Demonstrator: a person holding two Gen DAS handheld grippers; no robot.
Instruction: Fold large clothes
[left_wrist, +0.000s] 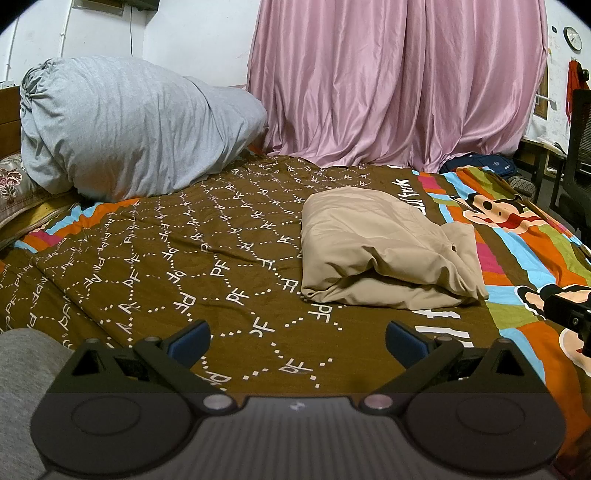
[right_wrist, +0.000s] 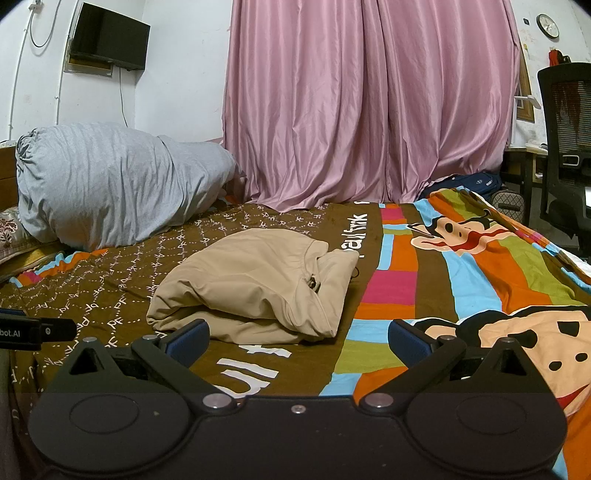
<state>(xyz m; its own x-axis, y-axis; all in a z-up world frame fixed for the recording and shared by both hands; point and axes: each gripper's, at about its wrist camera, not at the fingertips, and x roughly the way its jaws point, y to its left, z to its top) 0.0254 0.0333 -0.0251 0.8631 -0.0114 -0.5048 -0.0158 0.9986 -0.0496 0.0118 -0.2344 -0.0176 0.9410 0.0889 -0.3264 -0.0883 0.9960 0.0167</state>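
I hold my left gripper (left_wrist: 297, 338) and right gripper (right_wrist: 297, 338) wide apart and empty above the bed (right_wrist: 406, 258). The jacket (right_wrist: 255, 284) lies folded mid-bed, compact enough, I judge, to count as done.

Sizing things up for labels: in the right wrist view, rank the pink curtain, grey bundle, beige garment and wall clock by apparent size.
1. pink curtain
2. grey bundle
3. beige garment, nearer the camera, so unsure
4. wall clock

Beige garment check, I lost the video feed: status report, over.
Left gripper open, empty. Right gripper open, empty. Beige fabric garment lies folded in a bundle on the brown patterned bedspread, untouched. Nothing blocking it.
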